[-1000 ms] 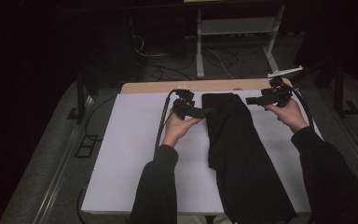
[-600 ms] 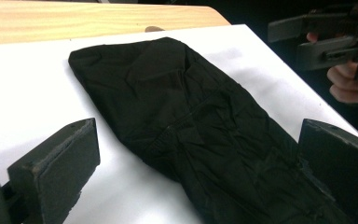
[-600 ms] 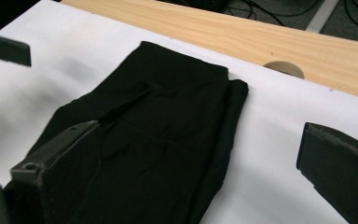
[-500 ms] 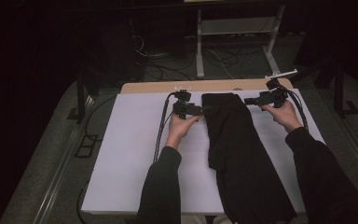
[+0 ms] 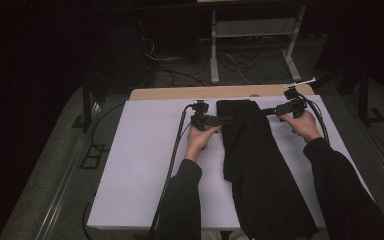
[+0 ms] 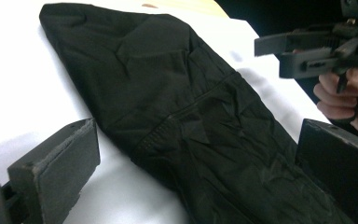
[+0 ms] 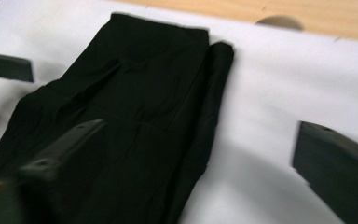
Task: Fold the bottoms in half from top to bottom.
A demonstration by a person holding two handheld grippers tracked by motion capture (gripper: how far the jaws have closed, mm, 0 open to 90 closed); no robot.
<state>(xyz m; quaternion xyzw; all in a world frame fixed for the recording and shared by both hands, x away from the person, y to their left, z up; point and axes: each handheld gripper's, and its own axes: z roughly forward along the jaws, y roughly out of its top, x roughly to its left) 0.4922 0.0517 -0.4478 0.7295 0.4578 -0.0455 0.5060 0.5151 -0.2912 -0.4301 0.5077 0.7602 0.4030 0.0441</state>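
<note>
A long black garment (image 5: 252, 150) lies lengthwise on the white table cover (image 5: 145, 160), folded narrow, with its far end near the wooden edge. My left gripper (image 5: 226, 120) sits at the garment's left edge, jaws open, and the cloth (image 6: 182, 116) spreads between them. At the right edge near the far end, my right gripper (image 5: 267, 111) stands open. Its own view shows the garment (image 7: 140, 102) under its left jaw and bare cover under the right one. The right gripper (image 6: 307, 49) appears across the cloth in the left gripper view.
A strip of bare wooden tabletop (image 5: 220, 93) runs along the far edge. Cables (image 5: 177, 150) trail from the left gripper down the cover. A metal stand (image 5: 252, 30) and floor cables lie beyond the table. The garment's near end hangs over the front edge.
The right gripper has shifted slightly left and down toward the garment's edge. The left gripper has barely moved. The garment lies as before.
</note>
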